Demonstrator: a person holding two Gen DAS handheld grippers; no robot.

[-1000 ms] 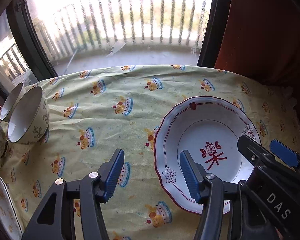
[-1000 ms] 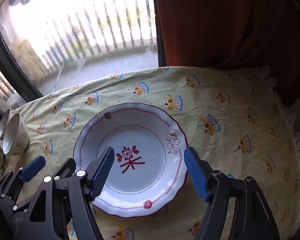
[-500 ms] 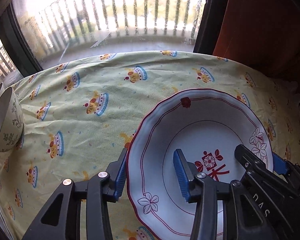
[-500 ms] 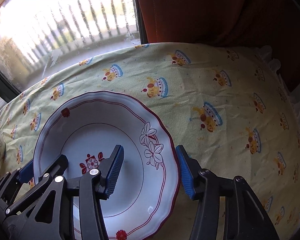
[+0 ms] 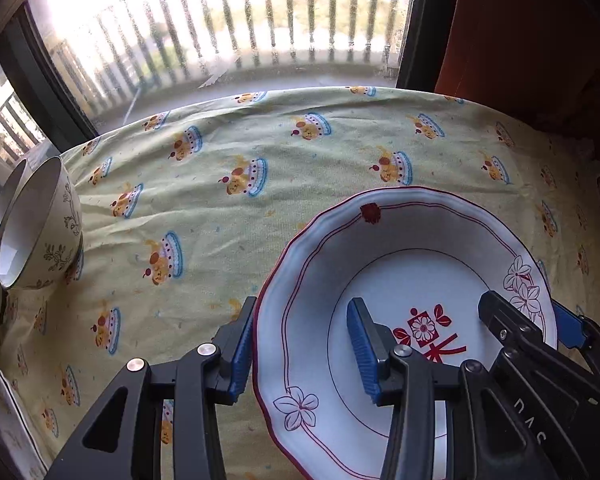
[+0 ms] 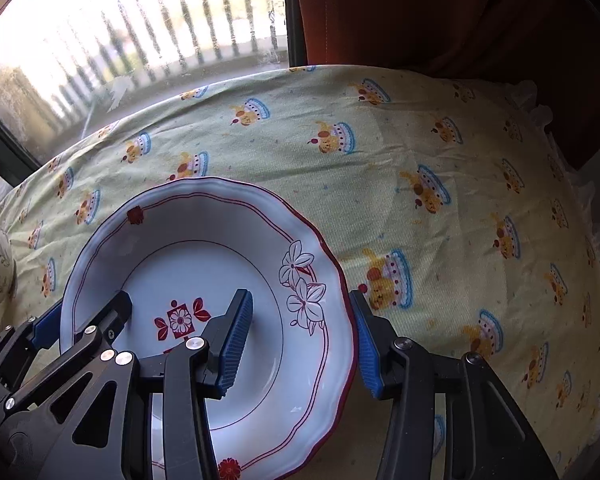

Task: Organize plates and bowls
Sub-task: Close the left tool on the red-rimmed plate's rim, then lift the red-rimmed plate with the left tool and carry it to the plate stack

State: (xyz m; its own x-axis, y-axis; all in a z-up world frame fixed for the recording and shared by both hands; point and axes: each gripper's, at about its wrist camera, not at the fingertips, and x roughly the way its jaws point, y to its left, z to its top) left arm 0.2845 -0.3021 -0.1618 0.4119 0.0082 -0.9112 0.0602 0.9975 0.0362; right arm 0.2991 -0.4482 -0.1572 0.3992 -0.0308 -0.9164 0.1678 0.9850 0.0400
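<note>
A white plate [image 5: 400, 264] with a red scalloped rim and flower prints lies on the yellow tablecloth; it also shows in the right wrist view [image 6: 188, 256]. My left gripper [image 5: 304, 350] is open and straddles the plate's left rim, one finger outside, one inside. My right gripper [image 6: 300, 340] is open and straddles the plate's right rim the same way. Neither jaw pair has closed on the rim. Floral bowls [image 5: 36, 224] stand at the far left.
The table's tablecloth [image 6: 440, 184] carries a cupcake print. A window with balcony railing lies behind the table. An orange curtain [image 6: 440, 12] hangs at the back right. Another white plate edge [image 5: 8, 424] shows at the lower left.
Both grippers moved forward and down onto the plate, from hovering near it to straddling its left and right rims. The jaws have narrowed a little.
</note>
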